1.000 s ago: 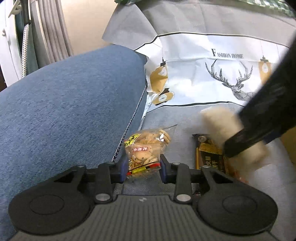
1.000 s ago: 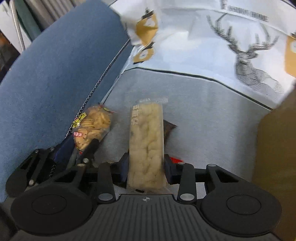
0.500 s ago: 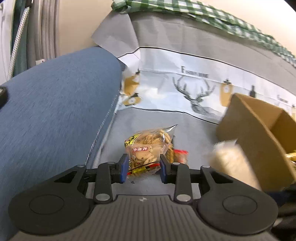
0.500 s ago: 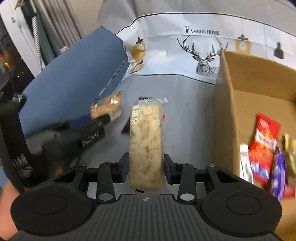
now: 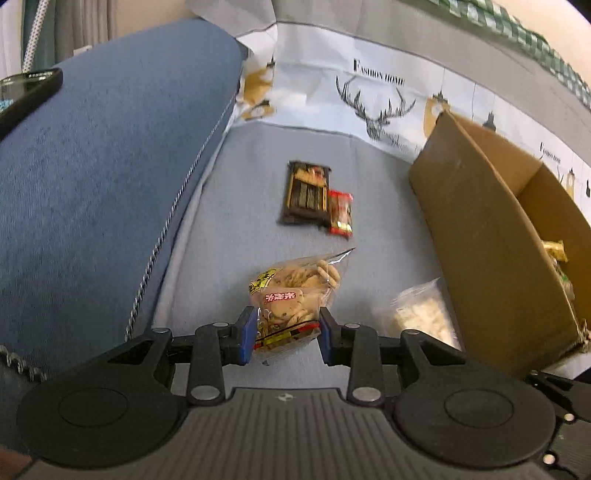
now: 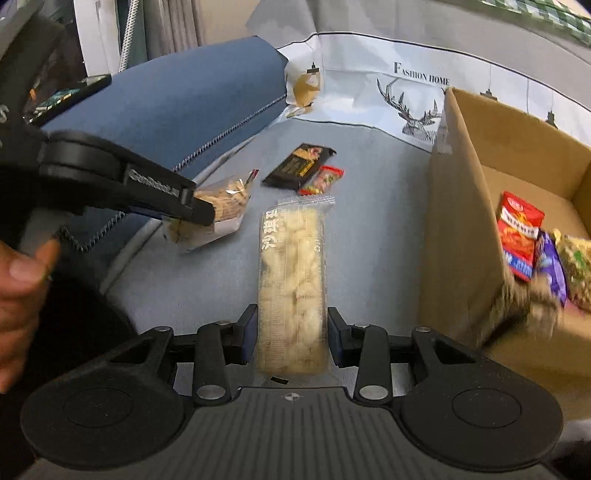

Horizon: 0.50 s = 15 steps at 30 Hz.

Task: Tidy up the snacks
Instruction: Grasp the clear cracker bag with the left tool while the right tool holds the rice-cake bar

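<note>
The cloth reads "FASHION HOME" beside a cardboard box. Left gripper pinches a crinkly biscuit bag; right gripper clamps a long clear puffed bar, left of the box.

Blue cushion at left, zipper along its edge. Dark phone on cushion top. Deer-print cloth behind grey seat cover. Green checked fabric above.
</note>
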Motion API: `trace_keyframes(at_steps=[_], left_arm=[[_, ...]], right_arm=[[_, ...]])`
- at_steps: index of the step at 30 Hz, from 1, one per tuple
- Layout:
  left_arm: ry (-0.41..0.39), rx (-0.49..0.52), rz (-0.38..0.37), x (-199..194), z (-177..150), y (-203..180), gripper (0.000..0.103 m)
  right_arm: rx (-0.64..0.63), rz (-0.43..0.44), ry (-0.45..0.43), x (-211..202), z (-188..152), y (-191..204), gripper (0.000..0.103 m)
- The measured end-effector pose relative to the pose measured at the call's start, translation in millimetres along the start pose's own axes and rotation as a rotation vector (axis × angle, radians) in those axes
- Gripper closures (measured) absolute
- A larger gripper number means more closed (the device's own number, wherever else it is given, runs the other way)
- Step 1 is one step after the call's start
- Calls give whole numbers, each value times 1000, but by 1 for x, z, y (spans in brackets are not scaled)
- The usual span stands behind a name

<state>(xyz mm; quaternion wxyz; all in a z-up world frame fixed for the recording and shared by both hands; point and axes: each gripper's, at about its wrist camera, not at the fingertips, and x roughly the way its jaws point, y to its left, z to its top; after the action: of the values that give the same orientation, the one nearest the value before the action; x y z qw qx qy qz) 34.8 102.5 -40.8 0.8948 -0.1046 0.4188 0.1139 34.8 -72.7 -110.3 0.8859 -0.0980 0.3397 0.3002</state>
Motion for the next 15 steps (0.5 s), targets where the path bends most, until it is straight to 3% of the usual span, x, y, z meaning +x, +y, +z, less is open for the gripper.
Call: trace_keyframes(at_steps=[3, 5, 8, 11, 15], left_arm=[[71, 20, -22, 6, -2, -6, 61], [65, 26, -27, 6, -2, -7, 59], [78, 14, -59, 9, -2, -4, 49], [87, -10, -64, 11, 0, 0, 30], [111, -56, -73, 17, 4, 6, 21]], right_arm=[[15, 11, 0, 3, -11, -8, 64], [22, 29, 0, 5, -17, -13, 64], [46, 43, -17, 5, -18, -18, 64], [68, 64, -23, 5, -20, -22, 64], [89, 75, -15, 7, -24, -28, 63]])
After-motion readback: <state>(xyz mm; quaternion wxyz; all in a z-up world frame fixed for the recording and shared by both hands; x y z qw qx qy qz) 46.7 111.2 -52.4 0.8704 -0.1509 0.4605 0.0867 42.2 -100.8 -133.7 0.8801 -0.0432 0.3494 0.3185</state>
